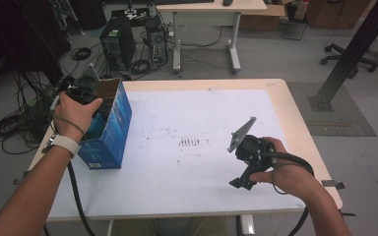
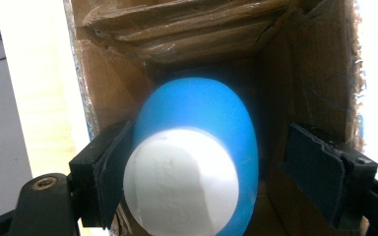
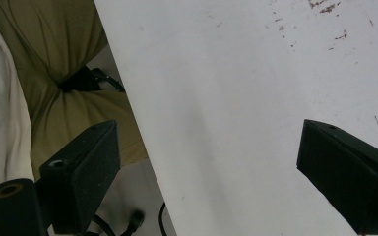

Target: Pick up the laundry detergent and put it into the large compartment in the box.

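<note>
Left gripper point(image 2: 216, 172) reaches down into the box point(image 1: 109, 129); jaws apart, blue-and-white egg point(image 2: 192, 157) between them inside the box, right pad clear of it. Placement looks essentially done; withdrawal remains. Right gripper point(image 3: 216, 172) idles wide apart over the table point(image 3: 236, 98).

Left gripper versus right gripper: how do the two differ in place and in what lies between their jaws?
The left gripper reaches down into the blue cardboard box, the right gripper hangs over the white table. A blue and white object sits between the left jaws, touching one pad; nothing sits between the right jaws. Both stand open.
</note>
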`<state>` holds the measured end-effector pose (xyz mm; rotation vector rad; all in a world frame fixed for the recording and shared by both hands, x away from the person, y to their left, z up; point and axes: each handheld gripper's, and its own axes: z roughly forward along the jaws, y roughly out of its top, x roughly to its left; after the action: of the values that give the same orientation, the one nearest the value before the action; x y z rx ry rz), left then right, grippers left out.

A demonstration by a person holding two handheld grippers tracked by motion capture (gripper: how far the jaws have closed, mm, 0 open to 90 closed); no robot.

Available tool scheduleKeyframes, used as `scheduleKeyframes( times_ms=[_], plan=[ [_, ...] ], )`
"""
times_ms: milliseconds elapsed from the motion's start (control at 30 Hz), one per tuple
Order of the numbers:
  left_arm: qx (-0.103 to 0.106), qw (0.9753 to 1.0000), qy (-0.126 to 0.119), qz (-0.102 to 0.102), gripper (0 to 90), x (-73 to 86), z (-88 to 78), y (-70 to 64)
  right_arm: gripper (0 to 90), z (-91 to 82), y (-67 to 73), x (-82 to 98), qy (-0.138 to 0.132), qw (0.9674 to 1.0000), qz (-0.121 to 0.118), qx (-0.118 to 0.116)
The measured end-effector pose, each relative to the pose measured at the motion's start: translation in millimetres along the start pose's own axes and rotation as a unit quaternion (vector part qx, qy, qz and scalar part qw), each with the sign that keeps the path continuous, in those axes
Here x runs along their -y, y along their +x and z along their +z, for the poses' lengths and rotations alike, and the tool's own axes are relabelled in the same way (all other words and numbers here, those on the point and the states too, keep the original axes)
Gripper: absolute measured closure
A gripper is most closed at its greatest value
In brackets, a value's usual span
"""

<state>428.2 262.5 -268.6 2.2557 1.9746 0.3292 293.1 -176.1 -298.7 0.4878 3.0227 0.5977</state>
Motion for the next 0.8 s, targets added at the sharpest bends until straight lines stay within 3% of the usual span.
scheduleKeyframes(
  times_ms=[300, 367, 800],
  plan=[
    [0.0, 1.0, -0.006, 0.004, 19.1, 0.7, -4.4, -0.6, 9.6, -0.8, 0.0, -0.2, 0.0, 1.0, 0.0, 0.001],
    [-0.004, 0.9999, -0.007, 0.008, 15.0, 0.2, -6.2, -1.6, 9.6, -1.0, 0.5, -0.8, 0.0, 1.0, 0.0, 0.001],
    [0.016, 0.9998, -0.011, 0.003, 14.2, 1.0, -13.8, 2.7, 9.6, -2.7, 2.1, -1.2, 0.0, 1.0, -0.002, 0.003]
  ],
)
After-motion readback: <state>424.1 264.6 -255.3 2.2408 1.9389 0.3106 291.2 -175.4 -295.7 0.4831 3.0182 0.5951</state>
